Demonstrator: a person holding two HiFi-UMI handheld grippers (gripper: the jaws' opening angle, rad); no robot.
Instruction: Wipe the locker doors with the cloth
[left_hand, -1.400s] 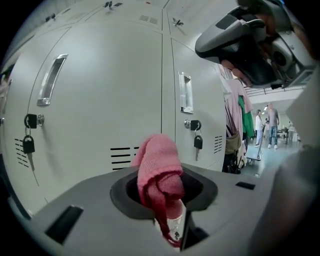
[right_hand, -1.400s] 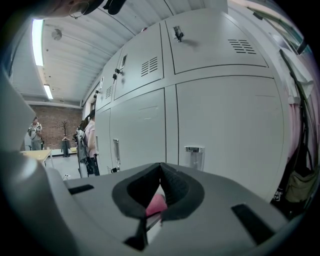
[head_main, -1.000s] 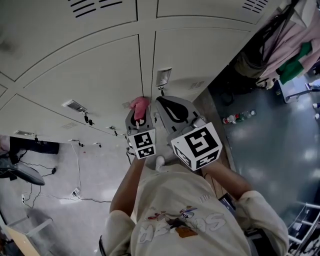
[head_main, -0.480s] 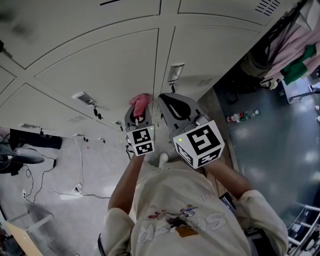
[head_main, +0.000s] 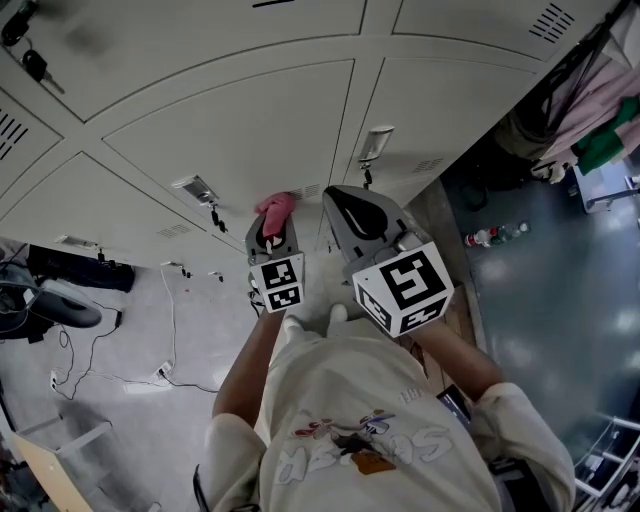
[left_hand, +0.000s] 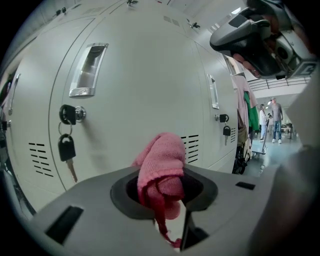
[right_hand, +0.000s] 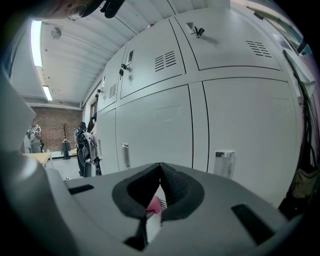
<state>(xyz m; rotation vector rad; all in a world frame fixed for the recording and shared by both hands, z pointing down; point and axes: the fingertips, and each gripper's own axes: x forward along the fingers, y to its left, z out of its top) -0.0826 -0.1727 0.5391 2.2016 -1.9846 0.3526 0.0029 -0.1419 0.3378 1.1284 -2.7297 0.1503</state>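
A pink cloth (head_main: 277, 210) is bunched between the jaws of my left gripper (head_main: 273, 222), which is shut on it. In the left gripper view the cloth (left_hand: 162, 160) sticks out toward a pale grey locker door (left_hand: 145, 85), close to it; contact cannot be told. My right gripper (head_main: 338, 200) is beside the left one and points at the same lockers (head_main: 230, 130). Its jaws are shut with nothing in them (right_hand: 160, 170), and a bit of the cloth (right_hand: 153, 204) shows through the gap below them.
Locker doors bear metal handles (head_main: 376, 143) and hanging keys (left_hand: 65, 145). Clothes (head_main: 590, 110) hang to the right of the lockers, and bottles (head_main: 490, 236) lie on the dark floor. Cables (head_main: 150, 330) and a chair (head_main: 60, 305) are on the floor at left. People stand far off (left_hand: 274, 120).
The head view has swung so the lockers sit lower and further right. Both grippers have drifted slightly left relative to the locker handle. The cloth stays gripped.
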